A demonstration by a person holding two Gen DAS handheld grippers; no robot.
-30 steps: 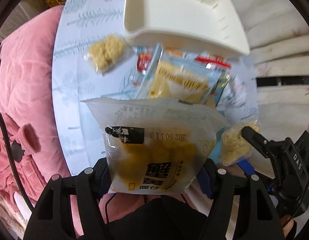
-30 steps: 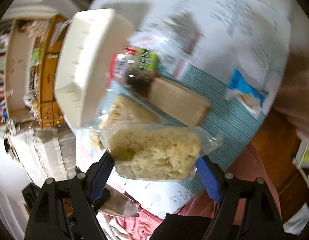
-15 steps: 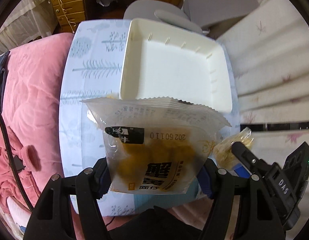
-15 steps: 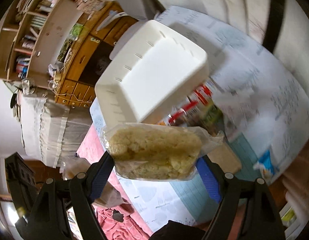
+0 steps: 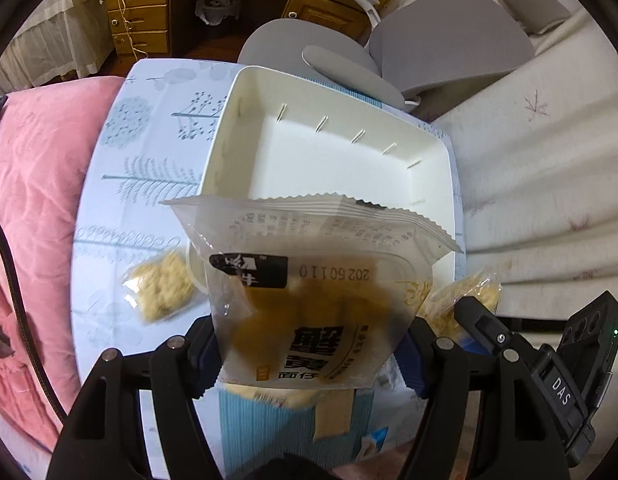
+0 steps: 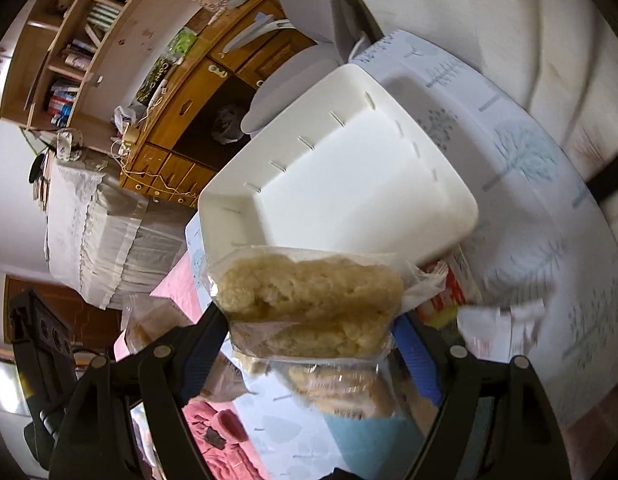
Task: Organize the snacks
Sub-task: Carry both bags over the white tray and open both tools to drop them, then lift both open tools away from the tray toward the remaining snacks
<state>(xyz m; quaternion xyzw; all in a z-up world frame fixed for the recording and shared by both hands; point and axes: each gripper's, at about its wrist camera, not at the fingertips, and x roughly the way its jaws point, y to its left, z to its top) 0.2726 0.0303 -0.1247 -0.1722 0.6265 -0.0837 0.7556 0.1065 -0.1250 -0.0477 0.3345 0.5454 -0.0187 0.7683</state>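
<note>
My left gripper (image 5: 313,354) is shut on a translucent snack packet (image 5: 309,300) with a printed date and dark yellow pieces inside, held up in front of the near edge of the white tray (image 5: 341,160). My right gripper (image 6: 311,338) is shut on a clear bag of pale puffed snack (image 6: 309,304), hanging before the near rim of the same white tray (image 6: 349,192). The tray has nothing in it. In the left wrist view the right gripper's black body shows at lower right with its puffed snack bag (image 5: 465,300).
A small bag of puffed snack (image 5: 161,288) lies on the tree-print tablecloth (image 5: 141,176) left of the tray. More packets (image 6: 449,296) lie on the cloth near the tray. A pink quilt (image 5: 33,216) borders the left, grey chairs (image 5: 449,40) and wooden drawers (image 5: 141,12) stand beyond.
Both grippers have moved toward the tray with their packets still gripped. The tray now fills more of each view, and the right wrist has rolled.
</note>
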